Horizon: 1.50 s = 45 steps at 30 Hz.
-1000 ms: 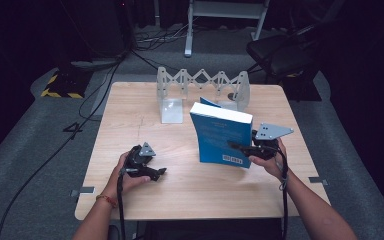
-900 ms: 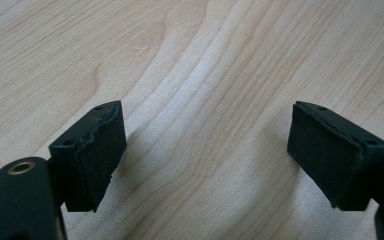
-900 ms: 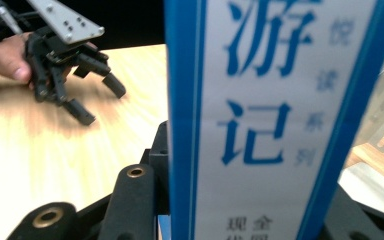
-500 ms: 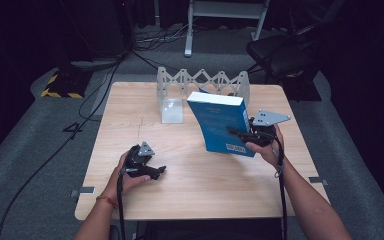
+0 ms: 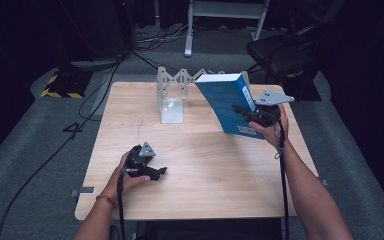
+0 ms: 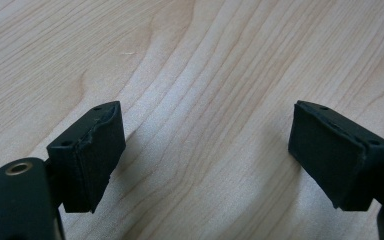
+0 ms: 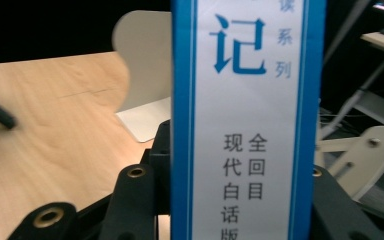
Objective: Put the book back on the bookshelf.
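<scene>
A person seated at the near edge of a pale wooden desk (image 5: 200, 175) lifts a thick blue paperback book (image 5: 227, 102) clear of the desktop with the right gripper (image 5: 247, 116), its black jaws clenched on the volume's lower end, near the white-and-blue spine (image 7: 247, 120) printed with Chinese characters. The book is carried tilted, its top leaning toward the far edge, above the desk's far right quarter and just in front of a white expanding zigzag metal book rack (image 5: 180, 80) that stands along the far edge. Gripping low on the spine end leaves the upper part of the book free, which looks meant to let it slide upright into the rack. A white L-shaped metal bookend (image 5: 172, 107) stands beside the rack, left of the book, apparently ready to prop whatever gets shelved; in the right gripper view its rounded plate (image 7: 142, 70) rises behind the spine. The left gripper (image 5: 157, 172) rests low near the near left part of the desk, jaws released and spread wide over bare wood, its black rubber pads (image 6: 92, 150) holding nothing, seemingly parked out of the way while one hand does the carrying. The book has yet to reach the rack.
</scene>
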Each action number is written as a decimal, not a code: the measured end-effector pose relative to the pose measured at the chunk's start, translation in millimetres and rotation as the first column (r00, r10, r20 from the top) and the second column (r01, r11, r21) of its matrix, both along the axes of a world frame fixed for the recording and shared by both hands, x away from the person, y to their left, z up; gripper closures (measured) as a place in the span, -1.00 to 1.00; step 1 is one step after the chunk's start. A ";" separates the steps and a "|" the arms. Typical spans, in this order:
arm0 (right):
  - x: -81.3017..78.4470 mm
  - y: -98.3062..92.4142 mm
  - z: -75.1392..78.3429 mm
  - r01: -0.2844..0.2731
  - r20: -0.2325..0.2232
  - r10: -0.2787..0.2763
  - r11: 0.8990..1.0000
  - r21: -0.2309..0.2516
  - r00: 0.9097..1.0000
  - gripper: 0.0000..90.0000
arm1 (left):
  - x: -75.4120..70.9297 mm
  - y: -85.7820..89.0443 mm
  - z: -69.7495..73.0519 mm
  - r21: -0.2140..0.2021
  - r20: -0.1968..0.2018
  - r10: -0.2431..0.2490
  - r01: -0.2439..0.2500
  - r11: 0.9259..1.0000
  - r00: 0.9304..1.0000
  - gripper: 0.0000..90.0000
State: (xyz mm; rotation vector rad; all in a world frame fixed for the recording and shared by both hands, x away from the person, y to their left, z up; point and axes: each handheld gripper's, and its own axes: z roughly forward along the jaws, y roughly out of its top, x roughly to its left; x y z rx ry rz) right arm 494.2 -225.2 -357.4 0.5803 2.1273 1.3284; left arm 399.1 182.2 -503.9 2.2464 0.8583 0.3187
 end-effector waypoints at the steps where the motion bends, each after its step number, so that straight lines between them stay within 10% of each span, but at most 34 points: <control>1: 2.5 -0.9 0.8 0.014 -0.003 -0.014 1.000 0.008 1.000 0.38 | 0.0 0.0 0.1 0.002 0.000 -0.002 0.002 1.000 1.000 -0.66; 14: 28.4 5.9 -27.0 0.198 -0.006 -0.199 0.975 0.096 0.980 0.37 | -0.6 -0.3 0.1 0.001 0.000 -0.012 0.012 1.000 1.000 -0.66; 24: 12.1 10.9 -47.2 0.268 0.034 -0.278 0.947 0.174 0.960 0.37 | -1.2 -0.4 0.1 0.002 0.002 -0.016 0.016 1.000 1.000 -0.66; 32: 4.2 -4.0 -59.7 0.354 0.020 -0.374 0.893 0.280 0.927 0.37 | -1.4 -0.8 0.0 0.002 0.003 -0.014 0.014 1.000 1.000 -0.66; 45: 22.0 8.3 -70.0 0.381 0.010 -0.412 0.850 0.365 0.911 0.37 | -1.7 -1.0 0.0 0.002 0.004 -0.024 0.024 1.000 1.000 -0.66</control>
